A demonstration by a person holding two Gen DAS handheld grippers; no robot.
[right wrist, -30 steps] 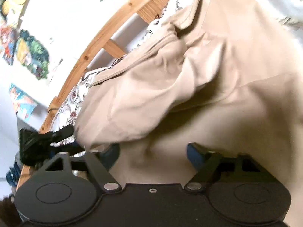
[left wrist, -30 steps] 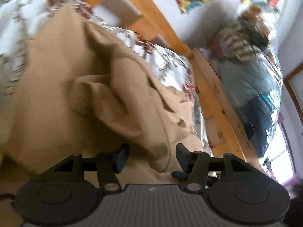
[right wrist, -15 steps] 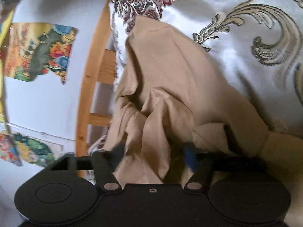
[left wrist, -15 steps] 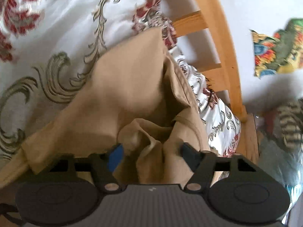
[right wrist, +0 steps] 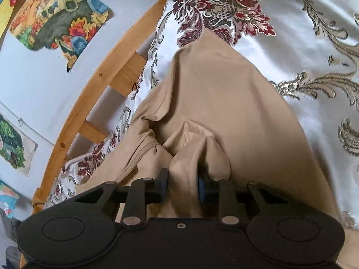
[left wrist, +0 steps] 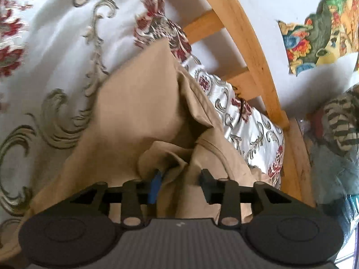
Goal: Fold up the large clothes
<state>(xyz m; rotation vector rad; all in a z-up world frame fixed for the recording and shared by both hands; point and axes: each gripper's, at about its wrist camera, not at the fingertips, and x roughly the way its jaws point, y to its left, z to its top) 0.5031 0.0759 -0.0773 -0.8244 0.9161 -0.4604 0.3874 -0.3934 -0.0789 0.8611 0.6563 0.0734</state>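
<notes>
Pinching bunched folds of the tan garment (right wrist: 213,103) on the bed (right wrist: 314,44), both the right gripper (right wrist: 182,182) and left gripper (left wrist: 179,182) have just been closing, likely to lift it for folding.

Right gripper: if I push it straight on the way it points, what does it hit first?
The tan garment. The right gripper has just been closing, and a bunched fold already sits between its fingers. Beyond that the cloth slopes up over the patterned bedspread; depth is hard to judge.

A white bed cover (left wrist: 56,44) with red flowers lies by a wooden bed frame (left wrist: 253,44). Bright pictures (right wrist: 60,20) hang on the wall (right wrist: 33,85).
</notes>
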